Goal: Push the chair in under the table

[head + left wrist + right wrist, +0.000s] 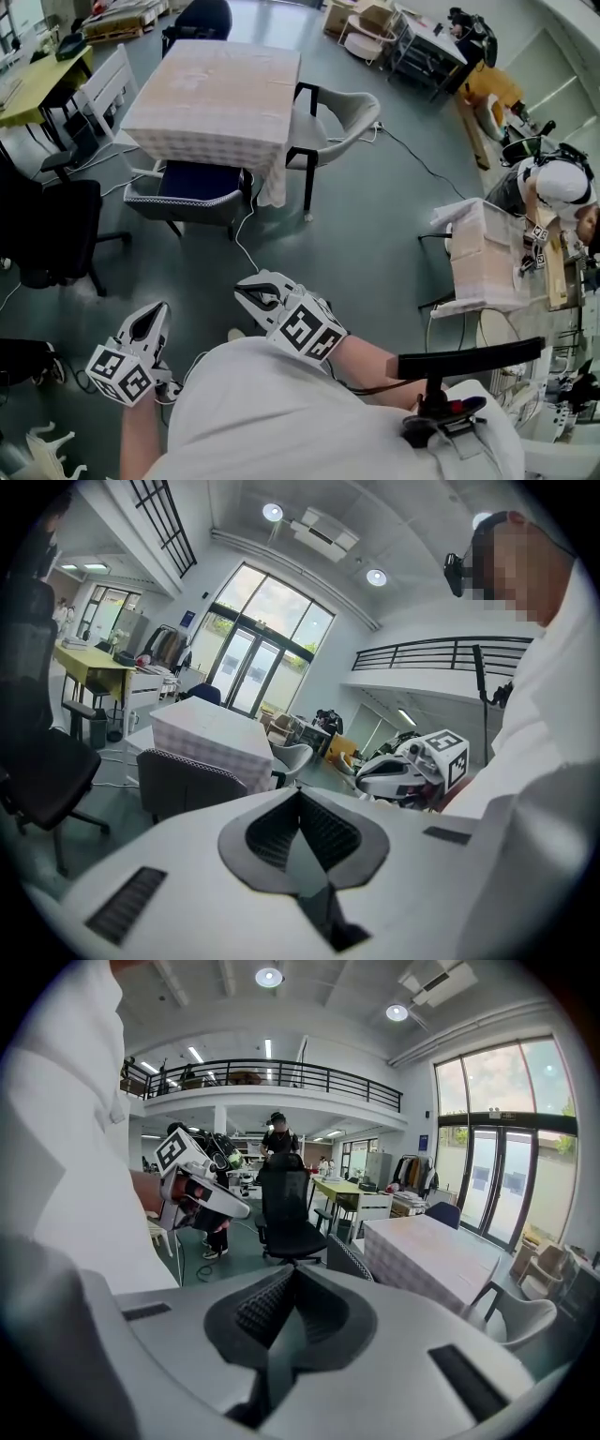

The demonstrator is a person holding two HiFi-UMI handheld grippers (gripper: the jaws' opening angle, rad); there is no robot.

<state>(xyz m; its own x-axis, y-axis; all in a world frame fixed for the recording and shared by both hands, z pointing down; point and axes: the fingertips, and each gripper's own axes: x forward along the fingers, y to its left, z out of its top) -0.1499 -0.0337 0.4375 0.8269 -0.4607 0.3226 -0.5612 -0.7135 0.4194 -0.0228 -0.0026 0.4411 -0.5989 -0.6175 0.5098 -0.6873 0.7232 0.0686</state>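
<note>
A grey armchair point(192, 195) with a blue seat stands at the near side of the cloth-covered table point(214, 94), its seat partly under the edge. It also shows in the left gripper view as the grey armchair point(183, 782) before the table point(211, 735). My left gripper point(150, 321) and right gripper point(247, 293) hover close to my body, well short of the chair. Both are shut with nothing in them. The left gripper's jaws point(300, 792) and the right gripper's jaws point(292, 1275) meet with no gap.
A pale plastic chair point(333, 127) stands at the table's right side, a dark blue chair point(202, 17) at its far side. A black office chair point(47, 234) is at the left. A cable point(246, 248) runs across the floor. A small covered table point(483, 258) and a person point(558, 187) are at the right.
</note>
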